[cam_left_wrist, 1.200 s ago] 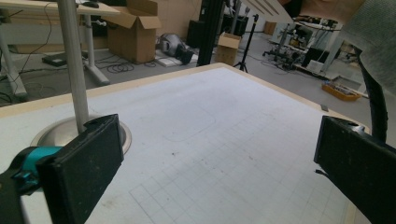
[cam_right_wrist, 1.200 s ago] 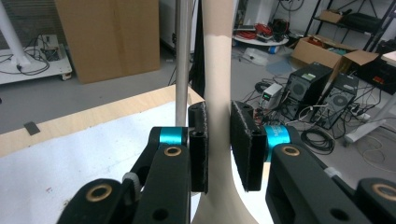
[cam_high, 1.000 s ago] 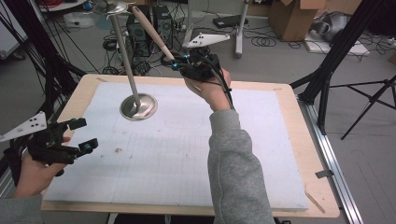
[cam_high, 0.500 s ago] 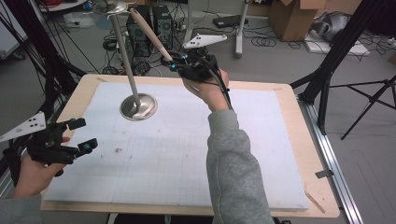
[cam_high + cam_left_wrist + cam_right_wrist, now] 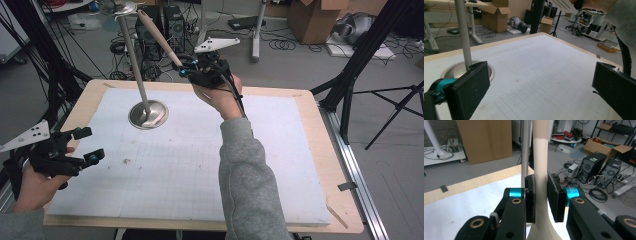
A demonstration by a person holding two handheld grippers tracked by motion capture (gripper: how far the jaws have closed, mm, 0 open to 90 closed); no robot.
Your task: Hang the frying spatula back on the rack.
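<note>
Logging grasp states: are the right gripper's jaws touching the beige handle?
Touching. In the right gripper view, the right gripper has both jaw pads pressed against the beige handle, no gap either side.

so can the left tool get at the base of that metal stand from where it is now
Probably yes. The left tool hangs open over the mat's near left corner, and the bare white mat lies between it and the stand's round base. The right tool is up high, clamped on the beige handle.

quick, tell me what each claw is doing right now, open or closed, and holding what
Left claw: open, holding nothing.
Right claw: closed on the beige handle.
</note>
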